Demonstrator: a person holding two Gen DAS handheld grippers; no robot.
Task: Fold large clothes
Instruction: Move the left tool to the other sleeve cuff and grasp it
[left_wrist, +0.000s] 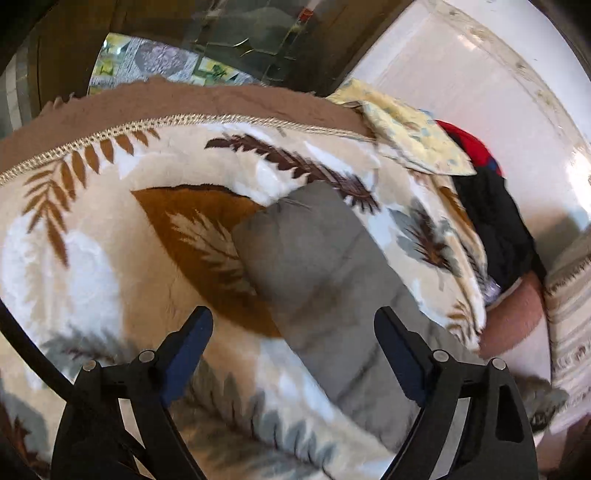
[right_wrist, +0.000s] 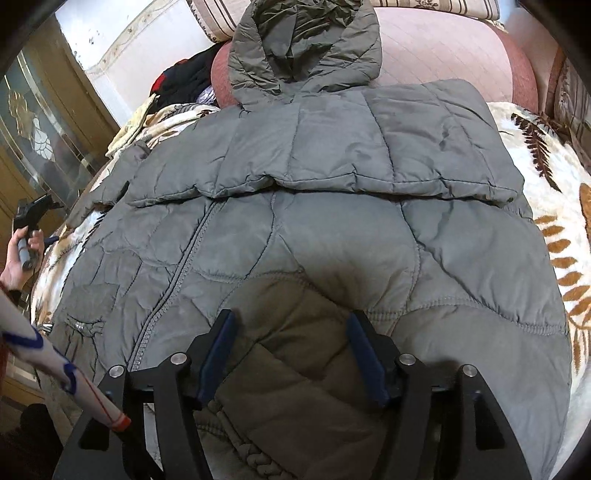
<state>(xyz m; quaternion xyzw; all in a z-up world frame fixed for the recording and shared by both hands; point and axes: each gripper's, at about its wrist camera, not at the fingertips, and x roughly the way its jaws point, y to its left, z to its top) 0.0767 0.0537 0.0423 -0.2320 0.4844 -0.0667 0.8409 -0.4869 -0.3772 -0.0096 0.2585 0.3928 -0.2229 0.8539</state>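
Note:
A grey quilted hooded jacket (right_wrist: 332, 229) lies spread on a leaf-patterned blanket (right_wrist: 554, 221), hood (right_wrist: 306, 48) at the far end. One sleeve (right_wrist: 332, 158) is folded across the body. My right gripper (right_wrist: 291, 332) is at the near hem, its pads pressed on a raised fold of olive lining (right_wrist: 291, 354). In the left wrist view the other grey sleeve (left_wrist: 314, 266) runs diagonally over the blanket (left_wrist: 92, 258). My left gripper (left_wrist: 293, 328) hangs above that sleeve, jaws wide and holding nothing. A hand (right_wrist: 14, 262) carries it at the jacket's left side.
A pink bolster (right_wrist: 443, 51) and striped cushions (right_wrist: 218, 18) lie beyond the hood. Black and red clothes (left_wrist: 491, 206) and a yellow floral cloth (left_wrist: 406, 133) are piled by the white headboard (left_wrist: 461, 74). A wooden glass-door cabinet (right_wrist: 44, 140) stands at the left.

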